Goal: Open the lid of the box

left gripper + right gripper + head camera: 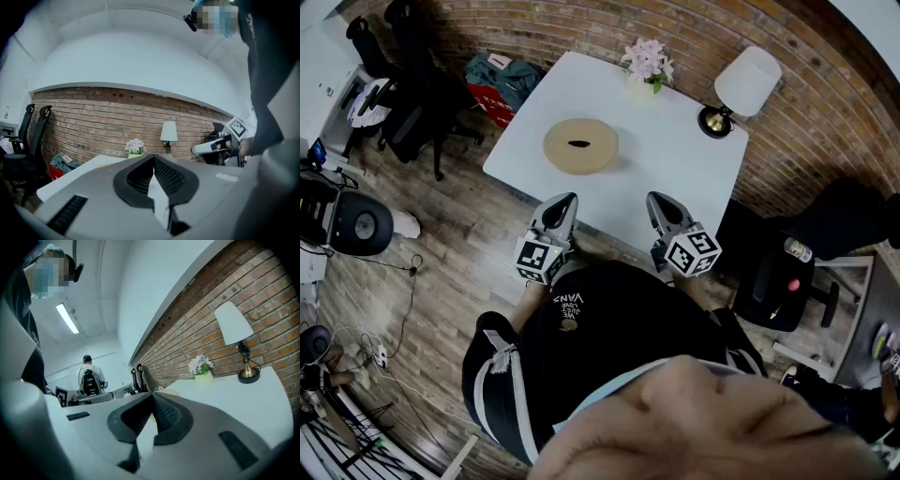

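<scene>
A round, flat beige box (580, 145) with a small dark handle on its lid lies closed in the middle of the white table (675, 159). Both grippers hover side by side over the table's near edge, short of the box. My left gripper (565, 201) is shut with nothing in it, and so is my right gripper (655, 201). The left gripper view has its jaws pressed together (153, 157), pointing over the table toward the brick wall. In the right gripper view the jaws also meet (151, 397), and a sliver of the box (161, 391) peeks out behind them.
A pot of pink flowers (648, 64) and a white-shaded lamp (741, 89) stand at the table's far edge by the brick wall. Black office chairs (412, 103) and a red bag (492, 98) are left of the table, another chair (787, 281) right. A person with a backpack (89, 379) stands far off.
</scene>
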Demonstrator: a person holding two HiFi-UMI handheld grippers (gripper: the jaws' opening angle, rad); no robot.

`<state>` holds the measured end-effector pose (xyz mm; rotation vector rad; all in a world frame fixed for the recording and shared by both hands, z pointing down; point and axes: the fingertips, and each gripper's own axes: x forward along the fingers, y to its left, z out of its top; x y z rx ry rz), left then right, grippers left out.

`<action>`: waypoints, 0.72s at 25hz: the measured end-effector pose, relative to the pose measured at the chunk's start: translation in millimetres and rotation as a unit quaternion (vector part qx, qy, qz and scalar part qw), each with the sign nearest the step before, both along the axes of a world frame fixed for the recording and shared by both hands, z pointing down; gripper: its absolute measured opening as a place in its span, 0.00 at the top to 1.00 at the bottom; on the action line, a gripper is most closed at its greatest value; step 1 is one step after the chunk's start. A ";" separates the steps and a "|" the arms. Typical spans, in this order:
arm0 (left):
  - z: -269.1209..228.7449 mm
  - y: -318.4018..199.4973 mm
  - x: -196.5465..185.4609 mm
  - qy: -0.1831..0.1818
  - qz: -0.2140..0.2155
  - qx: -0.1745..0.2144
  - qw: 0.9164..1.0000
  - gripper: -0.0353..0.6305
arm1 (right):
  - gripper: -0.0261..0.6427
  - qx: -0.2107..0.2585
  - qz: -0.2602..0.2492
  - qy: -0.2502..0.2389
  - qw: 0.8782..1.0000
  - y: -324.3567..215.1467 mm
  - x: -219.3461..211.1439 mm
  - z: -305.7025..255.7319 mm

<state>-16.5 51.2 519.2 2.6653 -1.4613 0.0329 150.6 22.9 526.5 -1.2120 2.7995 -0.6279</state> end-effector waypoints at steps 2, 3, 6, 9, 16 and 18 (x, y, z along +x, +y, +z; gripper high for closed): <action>0.5 -4.1 -0.6 0.000 0.001 -0.001 1.000 0.93 | 0.96 -0.002 -0.002 0.002 1.000 -3.5 -1.9 1.6; 0.8 -6.4 -0.8 0.000 0.002 -0.002 1.000 0.93 | 0.96 -0.003 -0.002 0.002 1.000 -5.6 -2.6 2.1; 2.0 -14.1 -0.7 0.000 0.005 -0.004 1.000 0.93 | 0.96 -0.006 -0.001 0.002 1.000 -13.2 -3.5 3.3; 3.5 -20.8 -1.5 -0.001 0.010 -0.010 1.000 0.93 | 0.96 -0.011 0.000 -0.001 1.000 -18.9 -5.9 4.6; 9.4 -39.5 -7.9 -0.007 0.024 -0.016 1.000 0.93 | 0.96 -0.019 0.014 -0.030 0.999 -35.1 -14.1 9.0; 12.6 -43.8 -9.6 -0.015 0.032 -0.018 0.999 0.93 | 0.96 -0.019 0.017 -0.027 0.999 -38.9 -17.9 13.1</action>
